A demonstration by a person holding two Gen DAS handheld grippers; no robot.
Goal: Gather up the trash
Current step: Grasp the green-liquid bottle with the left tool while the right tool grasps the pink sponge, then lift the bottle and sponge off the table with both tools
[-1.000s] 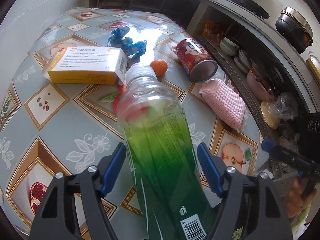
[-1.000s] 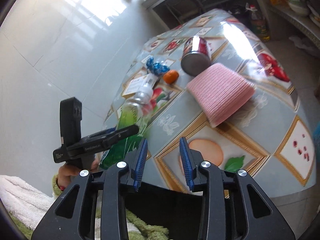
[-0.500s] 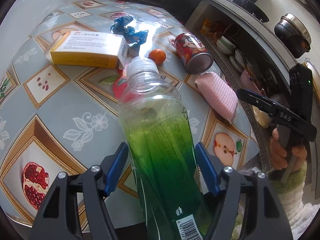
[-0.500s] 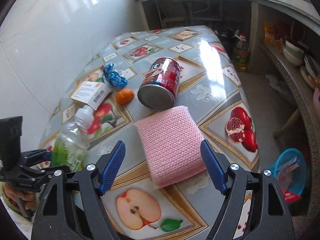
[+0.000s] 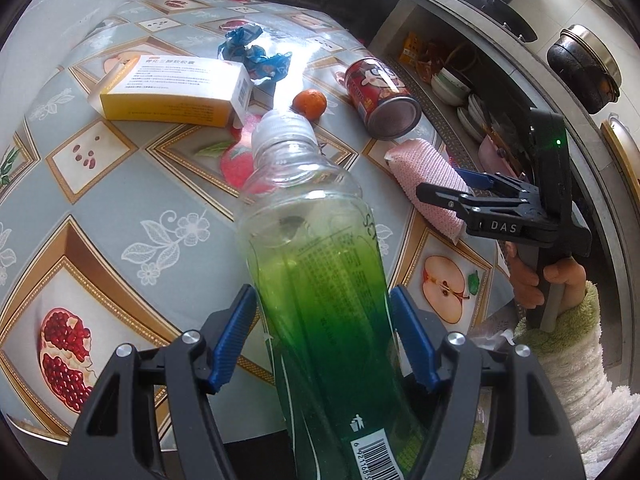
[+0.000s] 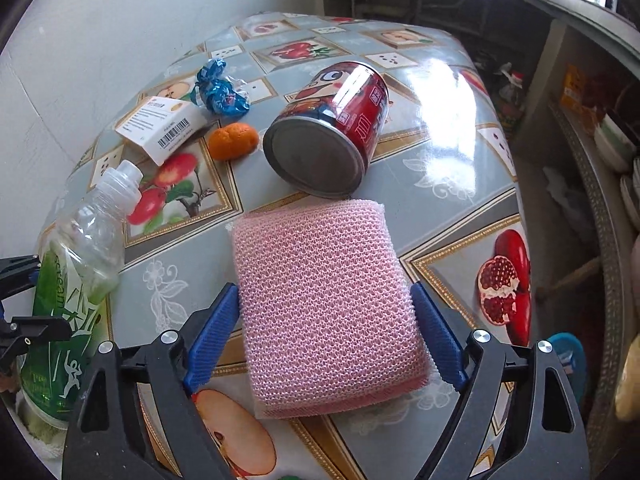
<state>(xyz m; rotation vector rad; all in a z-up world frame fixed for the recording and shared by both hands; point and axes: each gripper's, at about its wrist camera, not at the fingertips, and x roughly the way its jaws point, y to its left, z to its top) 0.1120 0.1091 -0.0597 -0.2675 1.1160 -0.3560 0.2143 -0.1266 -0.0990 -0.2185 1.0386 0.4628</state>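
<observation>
Now left gripper (image 5: 322,338) clamps green-labelled plastic bottle (image 5: 320,280), lifted, neck toward red can (image 5: 380,98). Right gripper (image 6: 326,340) wide, blue pads flanking pink scrub pad (image 6: 324,308), contact unclear; pad lies just in front of can. Orange (image 6: 233,141) left of can; white-yellow box (image 5: 172,90) and blue wrapper (image 5: 256,56) further left, all on fruit-print tablecloth (image 5: 120,208).
</observation>
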